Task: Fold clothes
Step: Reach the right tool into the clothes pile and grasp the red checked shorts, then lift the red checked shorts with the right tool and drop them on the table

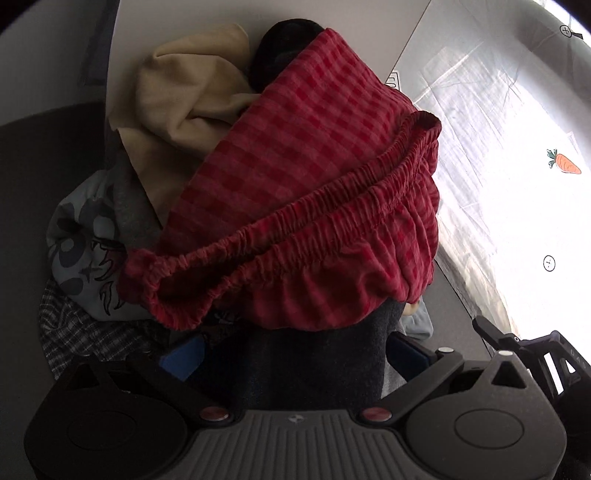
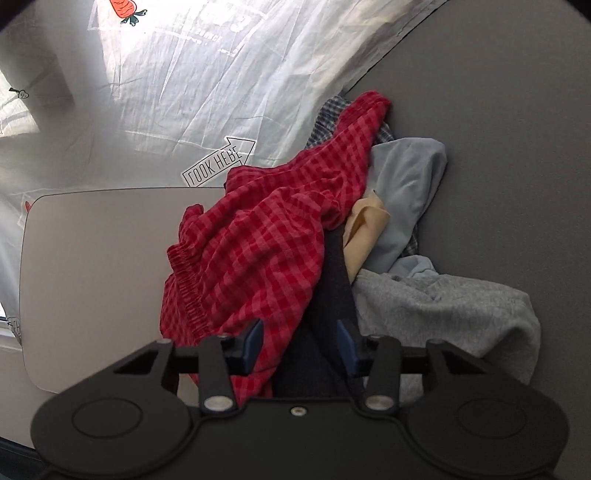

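**A:** What can you read from here?

**B:** On my right wrist view, an arrow-shaped sticker [image 2: 218, 162] that says "LOOK HERE", seen upside down, on the white crinkled sheet [image 2: 177, 92]; a carrot picture [image 2: 125, 8] near the top edge; more faint print above it, too washed out for me to read. On the left wrist view, another carrot [image 1: 565, 163] and two small crosshair marks [image 1: 549, 263] on the same sheet.

**A:** And room to move?

**B:** The clothes pile sits on a grey surface [image 2: 498, 129], beside the sheet's edge; a pale rounded-corner board [image 2: 92, 277] lies to the pile's left in the right view and is bare; the grey surface to the right is open too.

**A:** Where is the garment?

**B:** The red checked shorts [image 1: 314, 147] lie on top of the pile, elastic waistband [image 1: 295, 229] toward my left camera; under them a cream cloth [image 1: 184, 103], a pale blue printed garment [image 1: 85, 240], a plaid piece [image 1: 74, 332], a grey sweatshirt [image 2: 461, 306]; a dark cloth [image 1: 314, 362] runs up between my fingers in both views.

**A:** Grippers?

**B:** My left gripper [image 1: 295, 358] points down at the pile, fingers spread wide apart with the dark cloth between them, blue pads not pinching it; released, I'd say. My right gripper [image 2: 301, 343] has its blue pads [image 2: 255, 339] close on either side of the dark cloth and the shorts' edge; whether it truly clamps, I cannot tell.
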`<state>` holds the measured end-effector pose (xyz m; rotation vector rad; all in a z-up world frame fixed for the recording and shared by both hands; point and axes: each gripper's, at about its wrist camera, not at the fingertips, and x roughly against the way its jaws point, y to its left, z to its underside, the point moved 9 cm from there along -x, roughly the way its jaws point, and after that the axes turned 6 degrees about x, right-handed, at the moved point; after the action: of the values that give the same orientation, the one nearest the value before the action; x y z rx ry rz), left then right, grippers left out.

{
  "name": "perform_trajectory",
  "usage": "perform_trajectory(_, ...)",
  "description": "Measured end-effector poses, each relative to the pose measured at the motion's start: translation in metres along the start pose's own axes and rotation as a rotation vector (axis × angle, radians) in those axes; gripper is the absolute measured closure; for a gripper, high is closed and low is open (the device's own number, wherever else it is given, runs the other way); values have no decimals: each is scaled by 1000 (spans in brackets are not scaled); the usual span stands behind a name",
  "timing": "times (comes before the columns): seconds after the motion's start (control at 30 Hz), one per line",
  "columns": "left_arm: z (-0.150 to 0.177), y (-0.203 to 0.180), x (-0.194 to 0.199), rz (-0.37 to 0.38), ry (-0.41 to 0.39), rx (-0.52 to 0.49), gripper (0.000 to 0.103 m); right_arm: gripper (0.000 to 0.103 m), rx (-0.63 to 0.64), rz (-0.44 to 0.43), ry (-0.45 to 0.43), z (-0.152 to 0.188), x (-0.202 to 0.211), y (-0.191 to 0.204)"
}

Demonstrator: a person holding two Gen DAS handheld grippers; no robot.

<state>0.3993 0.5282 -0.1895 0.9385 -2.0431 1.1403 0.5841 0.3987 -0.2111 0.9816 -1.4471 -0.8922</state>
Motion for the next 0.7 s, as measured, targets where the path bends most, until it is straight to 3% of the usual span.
perform_trajectory(0.17, -3, 8, -10, -16, 20, 48, 0, 50, -68, -10, 37, 9, -39, -5)
perform_trajectory(0.23, -2, 6, -9, -19, 23, 50, 0, 63, -34, -30, 19, 8, -43, 1)
perform_trajectory(0.3, 1, 0, -3, -17, 21, 39, 0, 102, 9, -40, -3, 6, -41, 9)
perform_trajectory(0.47, 12, -16, 14, -8, 13, 7, 0, 103, 169, -36, -99, -3, -2, 32)
perform_trajectory(0.7, 54, -45, 52, 19, 18, -66, 0, 103, 180, 40, -191, 1, 94, 8)
